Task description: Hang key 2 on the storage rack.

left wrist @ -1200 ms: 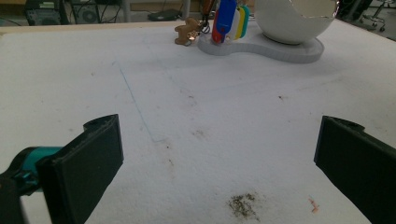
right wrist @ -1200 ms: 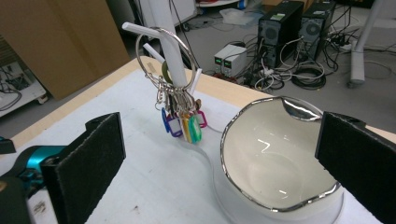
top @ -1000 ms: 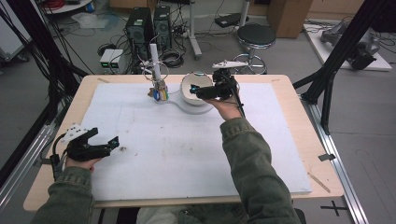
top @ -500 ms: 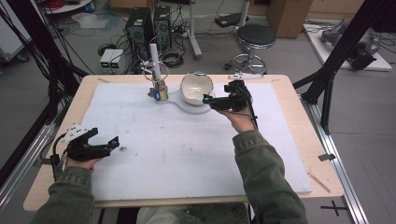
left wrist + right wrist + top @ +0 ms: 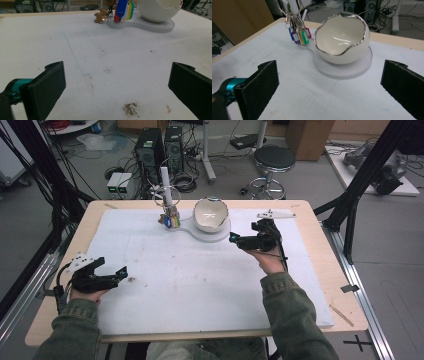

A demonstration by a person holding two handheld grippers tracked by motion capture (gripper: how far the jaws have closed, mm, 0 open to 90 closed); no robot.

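1. Since the earlier frames, right gripper (image 5: 234,238) has withdrawn from the bowl (image 5: 210,214) toward the worktop's right edge; fingers spread, empty.
2. Bowl: on a white base (image 5: 216,235), near the far edge.
3. Left gripper (image 5: 120,272): near-left corner, fingers spread, empty.

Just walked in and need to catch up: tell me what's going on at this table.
A person holds tongs in each hand over a white mat. The right tongs hover open beside the egg-shaped white bowl on its white stand, holding nothing. Colourful key tags hang alongside. The left tongs rest open near the person.
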